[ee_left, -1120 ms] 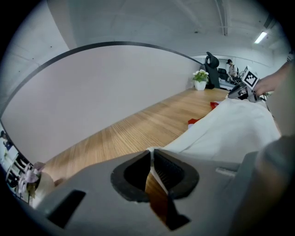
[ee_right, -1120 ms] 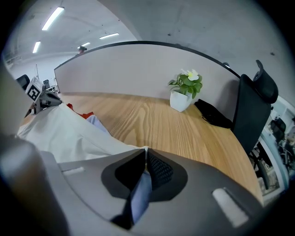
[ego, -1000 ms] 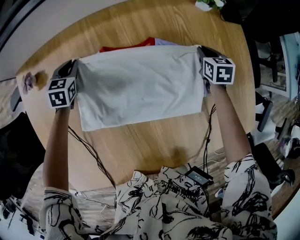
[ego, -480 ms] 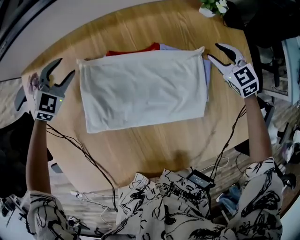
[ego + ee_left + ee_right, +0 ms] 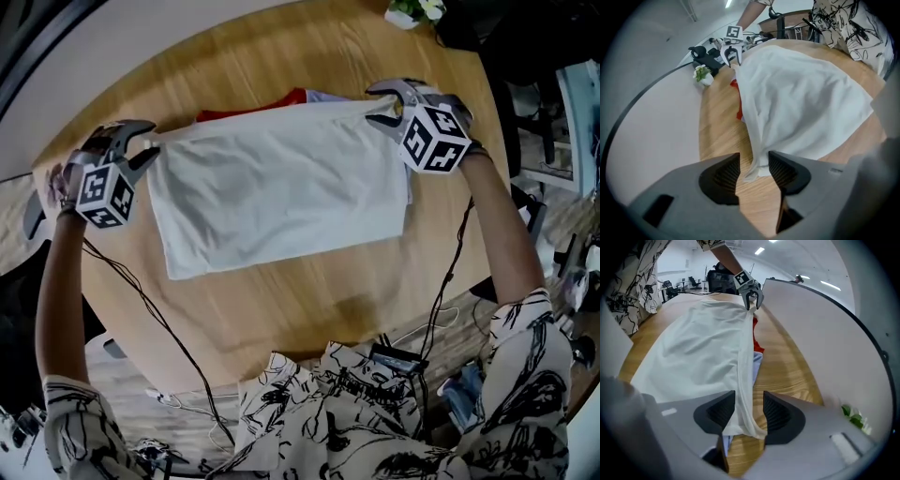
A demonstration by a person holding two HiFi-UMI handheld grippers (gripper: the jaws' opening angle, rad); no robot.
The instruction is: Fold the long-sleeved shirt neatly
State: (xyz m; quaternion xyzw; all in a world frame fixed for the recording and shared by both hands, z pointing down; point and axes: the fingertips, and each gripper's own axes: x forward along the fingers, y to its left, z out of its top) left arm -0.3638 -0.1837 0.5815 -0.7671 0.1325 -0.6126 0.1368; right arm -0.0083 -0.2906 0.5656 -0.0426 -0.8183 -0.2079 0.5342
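Left gripper (image 5: 753, 163): jaws partly open, having just been closing. A corner of the white long-sleeved shirt (image 5: 281, 187) stood in the gap between them, close against one pad and clear of the other. We saw no pinch.

Right gripper (image 5: 749, 404): jaws likewise partly open and just closing. The shirt's edge ran through the gap and was not clamped, with a loose fold sagging past the jaw tips.

The shirt lay folded into a rectangle on the round wooden tabletop (image 5: 281, 309). Its far edge was strung from one pair of jaws to the other, and the body spread away from both towards the person. A red garment (image 5: 281, 97) and a pale lilac one (image 5: 330, 95) showed from under that edge, the lilac one directly beneath the right jaws.
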